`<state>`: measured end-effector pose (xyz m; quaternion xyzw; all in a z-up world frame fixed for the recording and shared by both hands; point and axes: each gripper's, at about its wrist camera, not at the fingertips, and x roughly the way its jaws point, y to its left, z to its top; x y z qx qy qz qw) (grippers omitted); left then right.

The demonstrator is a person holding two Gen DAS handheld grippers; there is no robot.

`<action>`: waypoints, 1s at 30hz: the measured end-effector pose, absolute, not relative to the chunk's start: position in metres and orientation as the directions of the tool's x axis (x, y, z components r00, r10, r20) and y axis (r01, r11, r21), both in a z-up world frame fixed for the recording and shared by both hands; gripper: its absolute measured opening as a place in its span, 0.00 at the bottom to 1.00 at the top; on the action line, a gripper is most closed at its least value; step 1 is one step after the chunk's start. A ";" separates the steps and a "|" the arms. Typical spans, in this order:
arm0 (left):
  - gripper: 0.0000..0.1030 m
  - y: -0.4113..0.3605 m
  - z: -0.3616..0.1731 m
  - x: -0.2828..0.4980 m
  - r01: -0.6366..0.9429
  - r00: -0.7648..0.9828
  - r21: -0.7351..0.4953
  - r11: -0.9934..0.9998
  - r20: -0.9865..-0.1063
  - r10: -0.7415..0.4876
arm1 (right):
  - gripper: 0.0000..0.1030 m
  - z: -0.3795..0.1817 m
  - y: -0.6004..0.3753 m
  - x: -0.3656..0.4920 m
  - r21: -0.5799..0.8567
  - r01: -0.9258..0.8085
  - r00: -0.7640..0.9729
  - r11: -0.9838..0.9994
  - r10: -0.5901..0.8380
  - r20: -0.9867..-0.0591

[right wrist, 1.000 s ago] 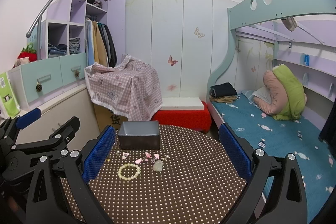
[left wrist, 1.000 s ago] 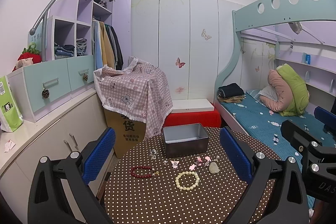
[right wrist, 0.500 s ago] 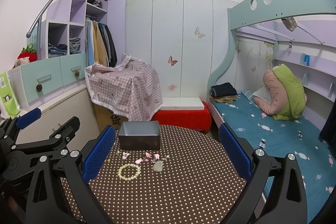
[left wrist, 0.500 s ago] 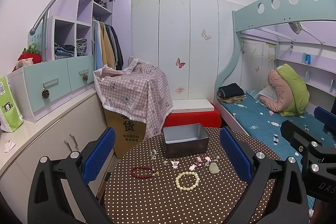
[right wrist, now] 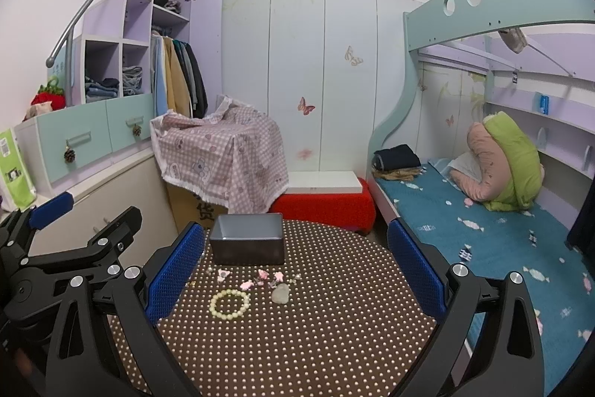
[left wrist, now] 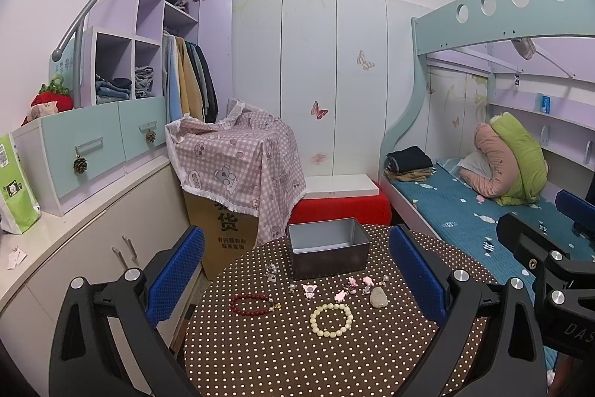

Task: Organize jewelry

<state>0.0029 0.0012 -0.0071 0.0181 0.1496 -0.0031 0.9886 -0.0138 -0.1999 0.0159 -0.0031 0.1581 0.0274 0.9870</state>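
While both tools hang above the near edge of the counter (left wrist: pixel 260 352), the jaws of the left gripper (left wrist: pixel 297 279) stand spread wide and empty, and those of the right gripper (right wrist: pixel 295 276) are likewise released, holding nothing.

Between the left jaws and just ahead of them lies the loose jewelry: a cream bead bracelet (left wrist: pixel 331 320) nearest, a dark red bead bracelet (left wrist: pixel 250 304) toward the left finger, a pale stone pendant (left wrist: pixel 379 297) toward the right finger, and a scatter of small pink clips (left wrist: pixel 340 287) and silvery bits just beyond. Farther ahead, behind that scatter, stands the open metal tin (left wrist: pixel 329 252), which looks empty as far as its inside shows.

Seen from the right tool, the same pieces sit left of centre, close to its left finger, with the cream bracelet (right wrist: pixel 230 303) nearest and the tin (right wrist: pixel 247 243) beyond; the red bracelet is hidden there.

Nothing has gone into the tin, so I judge the sorting to be at its opening step: choosing a first piece. The next move probably calls for lowering one tool so its fingers straddle a bracelet's bead string, closing gently, then carrying it over the tin's rim. Round beads may roll from the pads.
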 end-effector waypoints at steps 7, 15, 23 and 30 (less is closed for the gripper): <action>0.93 0.001 -0.008 0.003 0.012 0.955 0.035 0.999 -0.297 -0.001 | 0.93 0.016 -0.201 -0.014 0.003 -0.055 0.948 0.998 0.053 -0.314; 0.93 0.001 -0.007 0.003 0.013 0.954 0.034 0.999 -0.298 -0.002 | 0.93 0.017 -0.202 -0.014 0.004 -0.055 0.947 0.998 0.054 -0.316; 0.93 -0.002 -0.020 0.009 0.015 0.949 0.033 0.999 -0.316 -0.003 | 0.93 0.009 -0.198 -0.007 0.010 -0.055 0.943 0.998 0.055 -0.330; 0.93 -0.001 -0.022 0.015 0.018 0.940 0.029 0.999 -0.342 -0.007 | 0.93 0.002 -0.195 0.000 0.018 -0.055 0.935 0.998 0.058 -0.351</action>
